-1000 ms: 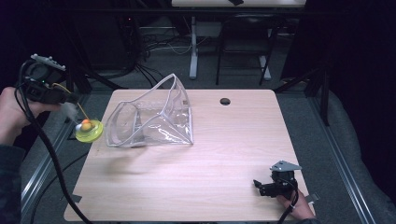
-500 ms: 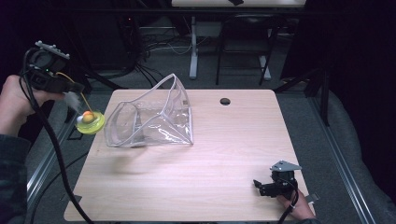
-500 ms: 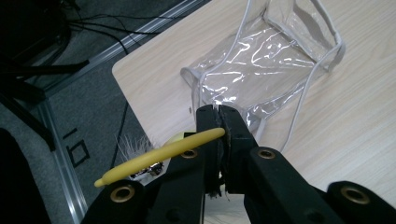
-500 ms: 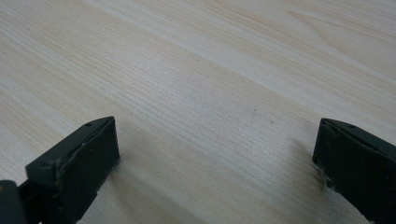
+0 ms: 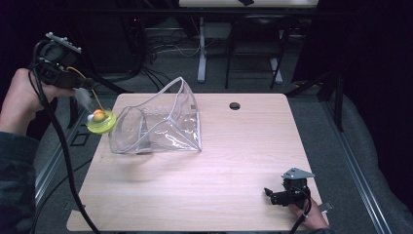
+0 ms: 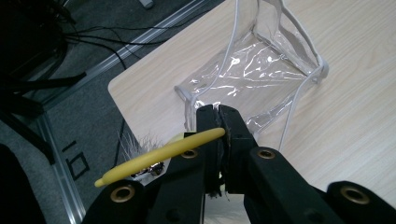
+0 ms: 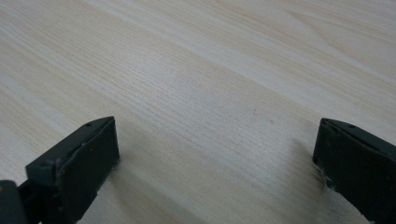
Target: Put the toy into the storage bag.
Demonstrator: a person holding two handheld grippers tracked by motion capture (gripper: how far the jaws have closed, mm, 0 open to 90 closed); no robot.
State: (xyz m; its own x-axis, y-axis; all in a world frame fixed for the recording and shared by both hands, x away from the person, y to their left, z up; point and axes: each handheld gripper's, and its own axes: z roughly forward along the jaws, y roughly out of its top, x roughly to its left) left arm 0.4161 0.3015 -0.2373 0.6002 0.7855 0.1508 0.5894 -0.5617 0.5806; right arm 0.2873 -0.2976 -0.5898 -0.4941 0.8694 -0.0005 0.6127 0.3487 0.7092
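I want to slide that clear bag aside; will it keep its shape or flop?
The clear bag looks like thin, wrinkled plastic film, so it probably buckles when pushed. Its white piped edges seem to hold the mouth open, giving some stiffness. It is likely light and slides easily on the smooth table.

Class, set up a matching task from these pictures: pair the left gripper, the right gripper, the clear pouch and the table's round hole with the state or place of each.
1. left gripper
2. right gripper
3. clear pouch
4. round hole

a. lying open on the table
b. jaws apart over bare wood
c. near the table's far edge
d. shut on a yellow toy stick

Pairs: 1-d, 2-b, 3-a, 4-c
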